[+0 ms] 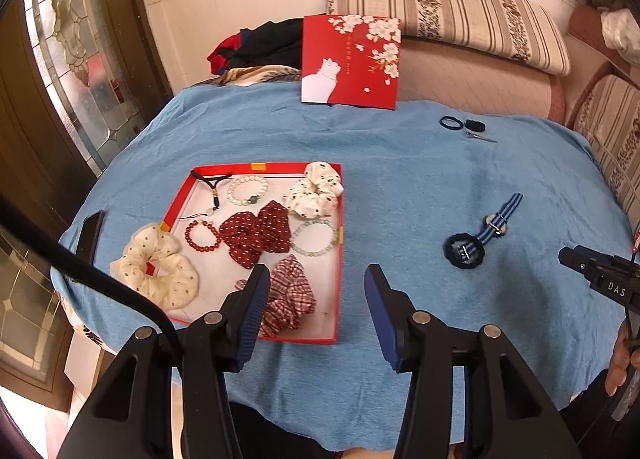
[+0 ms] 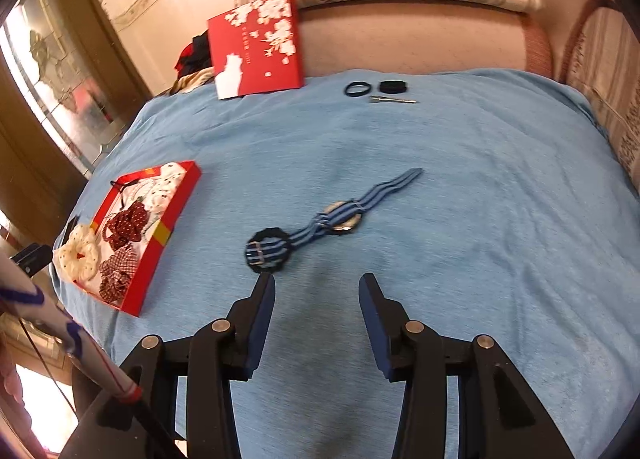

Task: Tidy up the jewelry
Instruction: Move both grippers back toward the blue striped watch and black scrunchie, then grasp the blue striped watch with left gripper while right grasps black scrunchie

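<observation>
Jewelry still loose on the blue-cloth surface [image 2: 460, 179]; rest already in the red tray [image 1: 338, 259].

Nearest first. Left claw [image 1: 316, 283] partly open, nothing between the pads, hanging over the near right corner of the tray. Right claw [image 2: 316, 287] also partly open, empty, above bare cloth just short of the watch. No earlier view, so I only report the current gap.

Watch [image 2: 344, 217] with striped fabric strap lies diagonally ahead of my right claw, buckle end resting on a black scrunchie [image 2: 266, 251]. They overlap, so lifting one may drag the other.

Handling estimate: strap is soft and floppy, case is the only rigid and heavier part. I'd pinch across the strap right beside the case, not the glass: smooth, likely slippery, scratchable. The scrunchie is light and compressible; any pinch on the rim should work.

Tray, left of centre: plaid scrunchie [image 1: 290, 299], red dotted scrunchie [image 1: 256, 235], cream scrunchie [image 1: 158, 271] hanging over the left wall, white scrunchie [image 1: 316, 191] at the far corner, plus red bead bracelet [image 1: 202, 235], pale bead bracelet [image 1: 314, 237], pearl bracelet [image 1: 248, 189]. Beads are hard, will roll; elastic may be fragile.

Far edge: hair ties [image 2: 376, 88] and a metal clip [image 2: 394, 100], thin, hard to pinch off the cloth. Tray lid [image 2: 256, 47] leans behind.
</observation>
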`<state>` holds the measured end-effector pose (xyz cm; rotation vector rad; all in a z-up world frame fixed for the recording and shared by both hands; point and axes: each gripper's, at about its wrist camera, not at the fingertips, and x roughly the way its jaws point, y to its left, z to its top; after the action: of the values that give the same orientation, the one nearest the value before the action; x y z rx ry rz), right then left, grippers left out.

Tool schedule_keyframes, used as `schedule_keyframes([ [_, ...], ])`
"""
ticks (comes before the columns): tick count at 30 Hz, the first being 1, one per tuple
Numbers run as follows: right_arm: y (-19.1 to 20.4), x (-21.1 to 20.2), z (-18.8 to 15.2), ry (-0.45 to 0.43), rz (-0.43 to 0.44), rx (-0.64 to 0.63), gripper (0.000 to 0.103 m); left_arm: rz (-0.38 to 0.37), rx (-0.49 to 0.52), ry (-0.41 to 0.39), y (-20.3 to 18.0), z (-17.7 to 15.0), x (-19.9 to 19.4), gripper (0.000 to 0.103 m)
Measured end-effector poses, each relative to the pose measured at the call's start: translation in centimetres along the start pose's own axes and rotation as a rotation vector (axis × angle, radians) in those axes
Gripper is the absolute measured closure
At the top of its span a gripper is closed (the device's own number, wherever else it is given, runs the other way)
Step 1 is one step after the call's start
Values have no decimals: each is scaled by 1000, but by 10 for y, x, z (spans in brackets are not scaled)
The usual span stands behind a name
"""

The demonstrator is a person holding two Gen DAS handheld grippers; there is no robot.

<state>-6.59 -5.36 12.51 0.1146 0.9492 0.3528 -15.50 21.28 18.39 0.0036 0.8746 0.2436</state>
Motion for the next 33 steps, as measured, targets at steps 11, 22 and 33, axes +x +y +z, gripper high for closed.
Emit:
schedule_keyframes([
  [11,-44,8,-10,15,-35,88,55,-89,101,98,-53,-11,52,48],
  [22,-76,34,-14,54,-35,152,54,-263,241,143,-138,5,119,48],
  [33,-97,42,-17,50,-28,211,54,-305,436,164,-226,37,176,48],
])
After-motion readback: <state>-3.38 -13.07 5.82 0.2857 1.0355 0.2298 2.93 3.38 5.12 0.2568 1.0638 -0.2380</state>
